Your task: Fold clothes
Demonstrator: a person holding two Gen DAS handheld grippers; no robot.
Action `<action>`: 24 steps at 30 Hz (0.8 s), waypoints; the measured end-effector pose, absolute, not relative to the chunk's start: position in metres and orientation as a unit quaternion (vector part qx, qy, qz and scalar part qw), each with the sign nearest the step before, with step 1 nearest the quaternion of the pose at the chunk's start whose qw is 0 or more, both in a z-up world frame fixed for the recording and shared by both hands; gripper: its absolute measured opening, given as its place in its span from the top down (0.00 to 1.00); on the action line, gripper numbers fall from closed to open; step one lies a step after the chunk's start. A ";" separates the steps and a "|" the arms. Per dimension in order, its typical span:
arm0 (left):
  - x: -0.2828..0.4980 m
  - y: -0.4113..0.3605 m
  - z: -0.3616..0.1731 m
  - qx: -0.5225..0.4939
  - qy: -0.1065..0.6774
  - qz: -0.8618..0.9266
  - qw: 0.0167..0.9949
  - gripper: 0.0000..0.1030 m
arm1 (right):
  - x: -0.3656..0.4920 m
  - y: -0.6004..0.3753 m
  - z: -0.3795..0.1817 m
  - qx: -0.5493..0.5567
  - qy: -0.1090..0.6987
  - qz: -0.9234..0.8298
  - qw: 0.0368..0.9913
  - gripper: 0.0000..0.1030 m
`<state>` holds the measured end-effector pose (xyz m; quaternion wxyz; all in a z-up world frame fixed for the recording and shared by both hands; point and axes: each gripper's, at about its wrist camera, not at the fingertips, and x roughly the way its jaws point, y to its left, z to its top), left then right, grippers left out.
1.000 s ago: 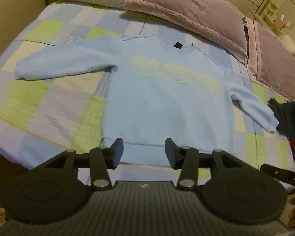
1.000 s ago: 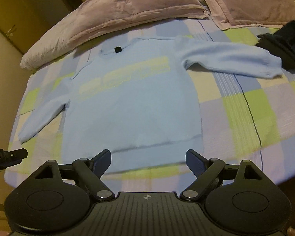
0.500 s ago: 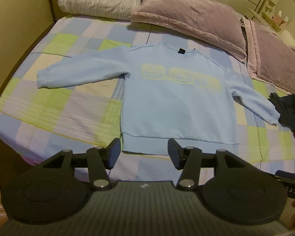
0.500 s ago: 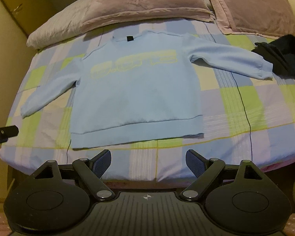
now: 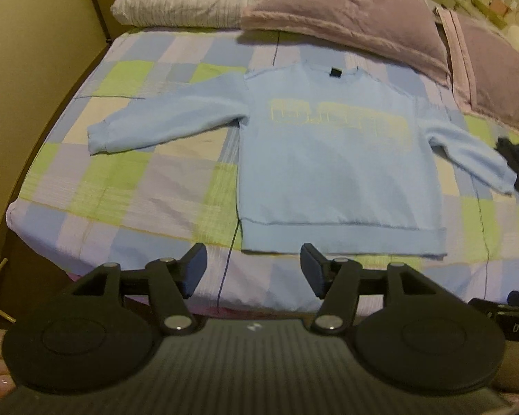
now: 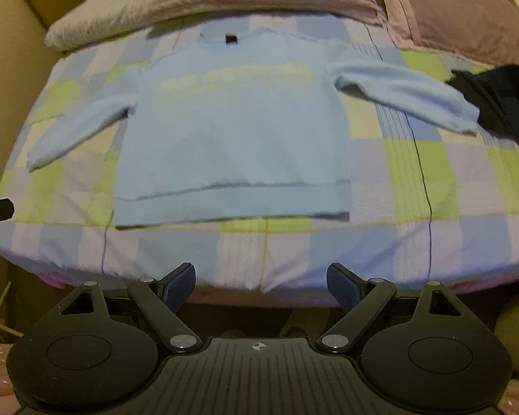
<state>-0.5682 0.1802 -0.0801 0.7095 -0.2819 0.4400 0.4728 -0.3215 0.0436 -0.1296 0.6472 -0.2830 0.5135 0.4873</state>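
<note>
Patchwork bedding (image 5: 128,186) in pale blue, lilac, cream and lime squares covers the bed, which sits in a dim, yellowish room with a plain wall close along one side. At the head lie a whitish striped pillow (image 5: 183,3) and two mauve velvety pillows (image 5: 342,17). A heap of dark clothes (image 6: 501,103) with a bit of red in it sits at the far right of the bed, just beside one cuff of the garment.

That garment, a light blue sweatshirt (image 5: 332,166), lies flat and face up in the middle of the bed, both sleeves spread outward, its yellow lettering blurred, a small dark tag at the collar. Its hem runs along the near side of the mattress.

Both tools hang off the foot of the bed, short of the hem and touching nothing. The left gripper (image 5: 253,271) has its jaws parted and empty; the right gripper (image 6: 261,288) is spread wider, also empty.
</note>
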 end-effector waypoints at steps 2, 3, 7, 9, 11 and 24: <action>-0.568 0.178 -0.082 -0.279 0.445 0.469 0.710 0.45 | -0.323 0.041 -0.132 -0.282 0.518 0.484 0.646 0.17; -0.568 0.177 -0.084 -0.278 0.447 0.467 0.710 0.45 | -0.324 0.039 -0.132 -0.283 0.518 0.483 0.646 0.17; -0.567 0.172 -0.088 -0.273 0.457 0.459 0.712 0.45 | -0.329 0.035 -0.130 -0.284 0.515 0.481 0.650 0.17; -0.567 0.169 -0.091 -0.270 0.461 0.455 0.712 0.45 | -0.332 0.034 -0.129 -0.284 0.514 0.479 0.652 0.17; -0.566 0.167 -0.093 -0.267 0.466 0.451 0.713 0.45 | -0.334 0.033 -0.128 -0.285 0.512 0.479 0.654 0.17; -0.561 0.162 -0.090 -0.261 0.464 0.435 0.726 0.44 | -0.338 0.030 -0.117 -0.280 0.494 0.477 0.671 0.17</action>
